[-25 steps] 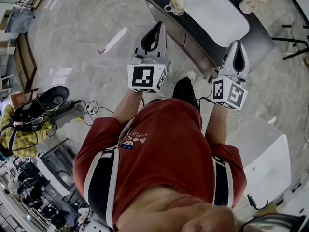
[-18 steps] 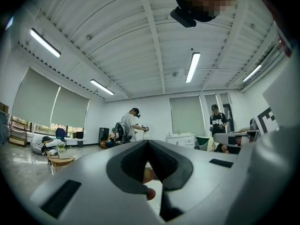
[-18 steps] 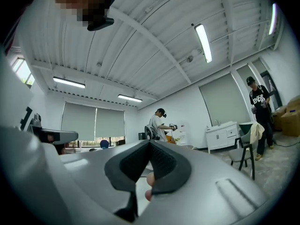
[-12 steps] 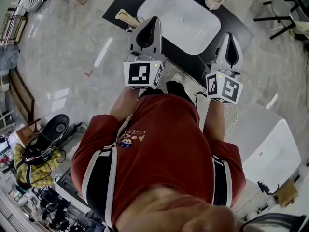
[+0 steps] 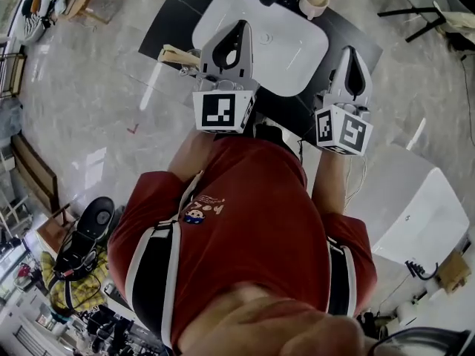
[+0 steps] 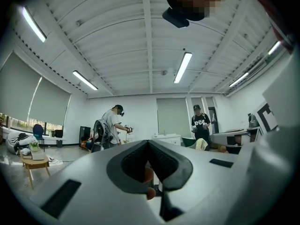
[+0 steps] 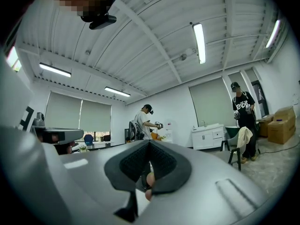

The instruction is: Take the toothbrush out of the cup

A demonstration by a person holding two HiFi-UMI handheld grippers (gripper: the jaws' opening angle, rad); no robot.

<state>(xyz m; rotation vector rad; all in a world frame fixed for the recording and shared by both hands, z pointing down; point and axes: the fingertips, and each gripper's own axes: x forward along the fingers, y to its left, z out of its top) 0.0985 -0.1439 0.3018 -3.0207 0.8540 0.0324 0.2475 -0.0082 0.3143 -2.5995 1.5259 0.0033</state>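
In the head view a clear cup point(image 5: 191, 56) with a tan toothbrush point(image 5: 175, 53) stands at the left end of a black counter point(image 5: 165, 19), beside a white basin point(image 5: 286, 44). My left gripper point(image 5: 237, 30) is held level just right of the cup and hides part of it; its jaws are shut and empty. My right gripper point(image 5: 352, 53) is shut and empty over the counter's right edge. In the left gripper view point(image 6: 148, 142) and the right gripper view point(image 7: 149, 142) the jaws meet with nothing between them.
A second cup point(image 5: 314, 1) stands behind the basin. A white cabinet point(image 5: 415, 213) is to my right, a black chair point(image 5: 419, 6) at the far right. Cables and a dark machine point(image 5: 90, 227) lie on the floor at left. People point(image 6: 112, 125) stand across the room.
Both grippers have moved forward to the sink counter, which has come closer under them. The cup now lies right beside the left gripper. The jaws stayed shut.
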